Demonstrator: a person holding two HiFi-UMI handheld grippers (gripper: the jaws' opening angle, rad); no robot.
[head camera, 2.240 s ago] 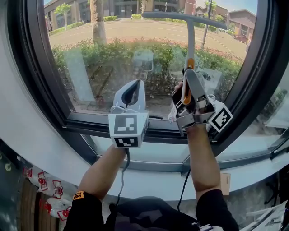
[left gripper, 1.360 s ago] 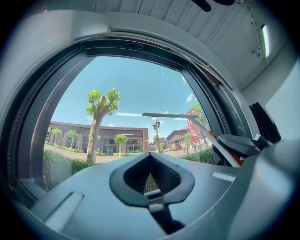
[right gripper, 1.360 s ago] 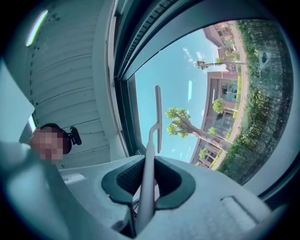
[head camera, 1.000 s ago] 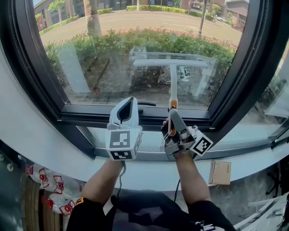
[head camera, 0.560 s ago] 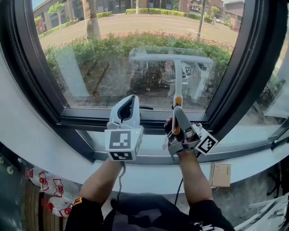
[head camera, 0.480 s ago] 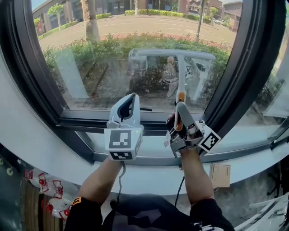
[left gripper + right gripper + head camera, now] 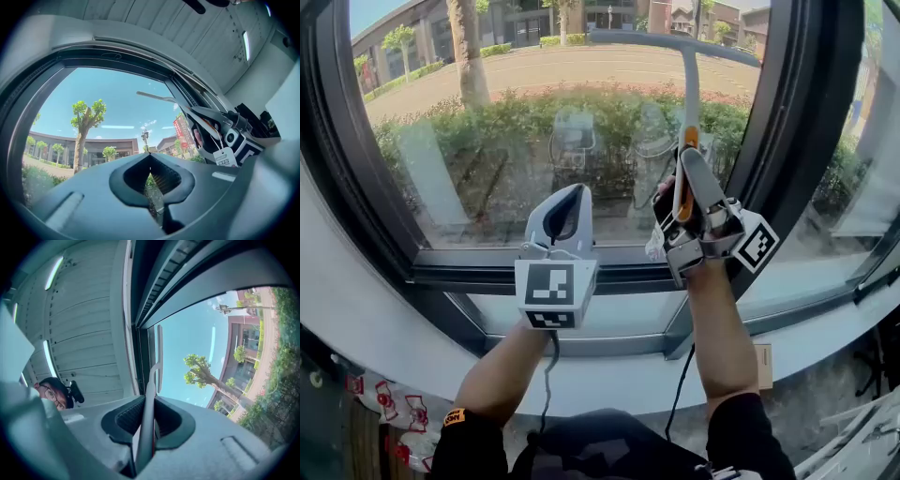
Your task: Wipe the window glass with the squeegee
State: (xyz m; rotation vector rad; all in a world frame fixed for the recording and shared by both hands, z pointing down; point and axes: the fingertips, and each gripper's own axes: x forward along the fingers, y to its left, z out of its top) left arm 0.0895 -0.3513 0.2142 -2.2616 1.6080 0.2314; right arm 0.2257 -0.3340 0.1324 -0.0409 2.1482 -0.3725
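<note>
The fingers of the right gripper (image 7: 146, 401) are pressed shut on the thin shaft of the squeegee (image 7: 149, 427), which is held tight between the two dark pads. In the head view the right gripper (image 7: 687, 169) is held up high, and the squeegee (image 7: 689, 84) is stood upright in it, with its orange grip just under the fingers. Its long blade is laid sideways near the top of the window glass (image 7: 516, 122), close to the dark window frame (image 7: 778, 141) on the right; it cannot be told if the blade is touching the glass. The fingers of the left gripper (image 7: 150, 157) are closed tip to tip, and nothing is held in them. The left gripper (image 7: 570, 199) is held lower, in front of the bottom part of the glass and well apart from the squeegee. A small white tag (image 7: 654, 246) is hung from the right gripper. Two grippers and one squeegee are counted. Each gripper is held by one hand, and two bare arms with black sleeves are seen below.
</note>
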